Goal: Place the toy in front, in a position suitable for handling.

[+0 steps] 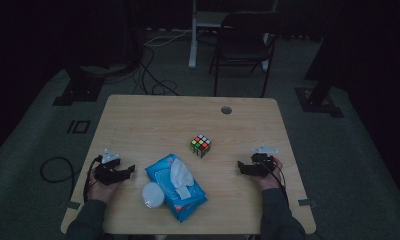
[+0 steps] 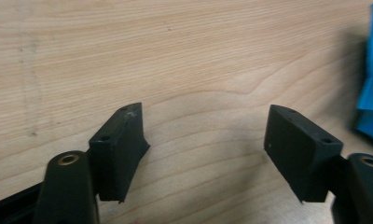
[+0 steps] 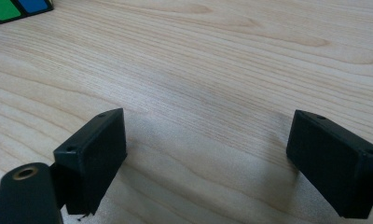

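On the table [image 1: 153,120] we see a blue wipes pack [image 1: 177,187] with a white wipe [image 1: 181,177] sticking up out of its top. A round white lid [image 1: 152,195] lies just beside the pack, touching its left edge. A color cube [image 1: 200,145] sits near the middle, a bit apart from the pack.

We think the job has to do with the wipes, and it looks like it has hardly begun. Nothing is picked up yet. The wipe is out a little, but no gripper has it. Reaching over, taking hold and doing the work all seem left to do.

Our left gripper [image 1: 122,172] rests low at the left side of the table, near the pack. In the left gripper view its jaws are spread wide, with bare wood between them and a bit of blue pack at the right edge. It holds nothing.

Our right gripper [image 1: 244,166] sits at the right side, well apart from the pack. Its jaws are spread wide too, over bare wood, with nothing held. A corner of the cube peeks in at the top left of the right gripper view.
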Available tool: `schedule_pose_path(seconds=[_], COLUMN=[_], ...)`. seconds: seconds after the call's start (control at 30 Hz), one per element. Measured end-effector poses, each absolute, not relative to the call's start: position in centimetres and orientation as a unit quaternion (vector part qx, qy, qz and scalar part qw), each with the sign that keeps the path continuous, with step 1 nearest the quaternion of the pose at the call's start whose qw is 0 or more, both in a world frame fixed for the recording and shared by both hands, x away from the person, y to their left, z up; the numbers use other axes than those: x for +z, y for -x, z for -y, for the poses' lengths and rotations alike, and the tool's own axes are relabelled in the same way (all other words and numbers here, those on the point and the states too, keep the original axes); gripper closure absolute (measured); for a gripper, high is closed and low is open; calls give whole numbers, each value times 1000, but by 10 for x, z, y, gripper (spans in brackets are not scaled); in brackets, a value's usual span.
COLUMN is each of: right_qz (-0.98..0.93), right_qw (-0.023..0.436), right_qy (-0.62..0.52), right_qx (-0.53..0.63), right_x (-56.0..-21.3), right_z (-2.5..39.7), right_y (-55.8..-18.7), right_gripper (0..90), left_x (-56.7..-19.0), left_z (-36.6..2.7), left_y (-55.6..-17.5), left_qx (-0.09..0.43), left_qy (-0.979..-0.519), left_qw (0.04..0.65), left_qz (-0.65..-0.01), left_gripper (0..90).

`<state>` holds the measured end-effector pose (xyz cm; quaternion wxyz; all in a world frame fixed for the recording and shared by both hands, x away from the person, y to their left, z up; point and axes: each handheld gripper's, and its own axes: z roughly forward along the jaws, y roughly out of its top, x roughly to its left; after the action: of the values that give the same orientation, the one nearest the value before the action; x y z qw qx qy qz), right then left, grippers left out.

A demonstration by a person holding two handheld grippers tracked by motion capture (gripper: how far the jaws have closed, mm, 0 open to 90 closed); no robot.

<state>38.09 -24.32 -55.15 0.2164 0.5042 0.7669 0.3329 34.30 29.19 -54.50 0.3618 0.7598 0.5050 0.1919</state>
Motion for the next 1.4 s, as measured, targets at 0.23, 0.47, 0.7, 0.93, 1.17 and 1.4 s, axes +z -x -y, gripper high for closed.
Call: schedule_pose_path(seconds=[0.23, 0.47, 0.7, 0.93, 1.17, 1.4], right_qz=[-765, -778, -788, -796, -813, -831], right_qw=[213, 208, 212, 199, 187, 179], right_qy=[-514, -490, -443, -413, -373, -329], right_qx=[324, 335, 372, 396, 405, 412], right_x=[-547, -547, -537, -529, -523, -520], right_z=[244, 241, 231, 220, 205, 186], right_y=[-376, -372, -359, -349, -334, -319], right_gripper=[223, 321, 397, 402, 480, 496], left_x=[-544, -542, -541, -530, -524, -522], left_z=[-285, -286, -287, -280, -270, -262], left_y=[-340, -339, -336, -324, -317, -313], left_qx=[216, 203, 188, 182, 181, 174], left_qy=[-778, -775, -777, -781, -789, -796], left_qw=[328, 337, 345, 375, 383, 387], left_qz=[-490, -494, -493, -466, -445, -432], left_gripper=[311, 387, 448, 484, 505, 508])
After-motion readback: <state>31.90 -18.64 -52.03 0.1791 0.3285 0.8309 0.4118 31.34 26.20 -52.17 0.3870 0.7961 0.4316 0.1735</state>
